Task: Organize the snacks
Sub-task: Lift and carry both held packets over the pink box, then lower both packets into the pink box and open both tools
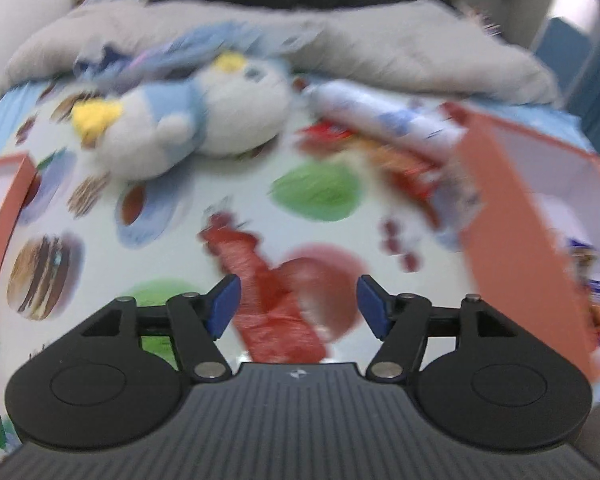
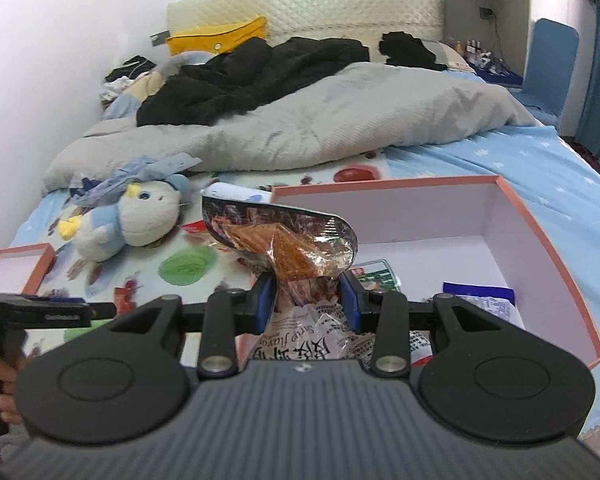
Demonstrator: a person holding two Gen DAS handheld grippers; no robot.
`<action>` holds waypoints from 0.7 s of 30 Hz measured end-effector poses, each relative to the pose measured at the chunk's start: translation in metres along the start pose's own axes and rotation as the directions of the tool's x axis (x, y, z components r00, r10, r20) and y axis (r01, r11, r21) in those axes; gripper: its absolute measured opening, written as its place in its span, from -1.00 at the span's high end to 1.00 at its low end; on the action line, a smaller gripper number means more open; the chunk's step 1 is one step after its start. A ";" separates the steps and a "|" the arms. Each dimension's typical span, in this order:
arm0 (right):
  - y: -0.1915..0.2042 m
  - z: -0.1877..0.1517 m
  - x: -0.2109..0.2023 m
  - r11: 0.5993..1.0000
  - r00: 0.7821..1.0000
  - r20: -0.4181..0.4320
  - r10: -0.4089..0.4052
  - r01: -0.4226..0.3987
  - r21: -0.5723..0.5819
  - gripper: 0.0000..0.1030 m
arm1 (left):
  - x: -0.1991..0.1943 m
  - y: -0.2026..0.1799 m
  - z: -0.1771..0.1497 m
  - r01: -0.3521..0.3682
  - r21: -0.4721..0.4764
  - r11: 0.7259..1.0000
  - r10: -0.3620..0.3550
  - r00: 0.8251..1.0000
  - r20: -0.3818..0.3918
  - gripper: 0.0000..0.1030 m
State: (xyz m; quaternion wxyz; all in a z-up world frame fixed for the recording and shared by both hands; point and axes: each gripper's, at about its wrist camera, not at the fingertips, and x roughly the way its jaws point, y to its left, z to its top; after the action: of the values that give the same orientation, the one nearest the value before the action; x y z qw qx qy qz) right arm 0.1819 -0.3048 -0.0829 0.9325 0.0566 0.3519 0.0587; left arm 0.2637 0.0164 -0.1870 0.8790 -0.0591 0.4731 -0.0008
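My right gripper [image 2: 308, 298] is shut on a clear snack bag [image 2: 284, 244] of orange strips and holds it up at the near-left edge of a large pink-rimmed white box [image 2: 548, 240]. A blue packet [image 2: 484, 300] and a green-white packet [image 2: 376, 276] lie inside the box. My left gripper [image 1: 298, 304] is open and empty, low over a red snack packet [image 1: 268, 292] on the printed sheet. More wrappers [image 1: 384, 136] are piled by the box wall [image 1: 496, 184]. The left wrist view is blurred.
A blue and white plush penguin [image 2: 128, 228] lies left of the snacks; it also shows in the left wrist view [image 1: 188, 120]. A small pink box lid [image 2: 20, 268] sits at the far left. A grey duvet [image 2: 320, 128] and black clothes cover the bed behind.
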 end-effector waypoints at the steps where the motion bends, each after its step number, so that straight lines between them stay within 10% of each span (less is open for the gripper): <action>1: -0.002 -0.001 0.000 1.000 1.000 -0.001 -0.002 0.002 0.003 0.23 | 0.010 0.006 0.002 0.000 -0.020 1.000 0.000 1.000 -0.012 -0.35; 11: -0.020 -0.006 0.011 0.999 0.999 -0.031 -0.041 0.041 0.011 0.23 | 0.063 0.029 0.015 -0.068 -0.080 0.994 0.063 0.996 -0.064 -0.33; 21: -0.028 -0.013 0.020 0.998 0.996 -0.055 -0.068 0.068 0.006 0.23 | 0.072 0.012 0.016 -0.123 -0.014 0.992 0.122 0.989 -0.087 0.16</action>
State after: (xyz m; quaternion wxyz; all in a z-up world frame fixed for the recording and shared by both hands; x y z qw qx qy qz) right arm 0.1900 -0.3290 -0.1094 0.9237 0.0468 0.3794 0.0270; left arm 0.3163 0.0262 -0.2391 0.8555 -0.0383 0.5134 0.0553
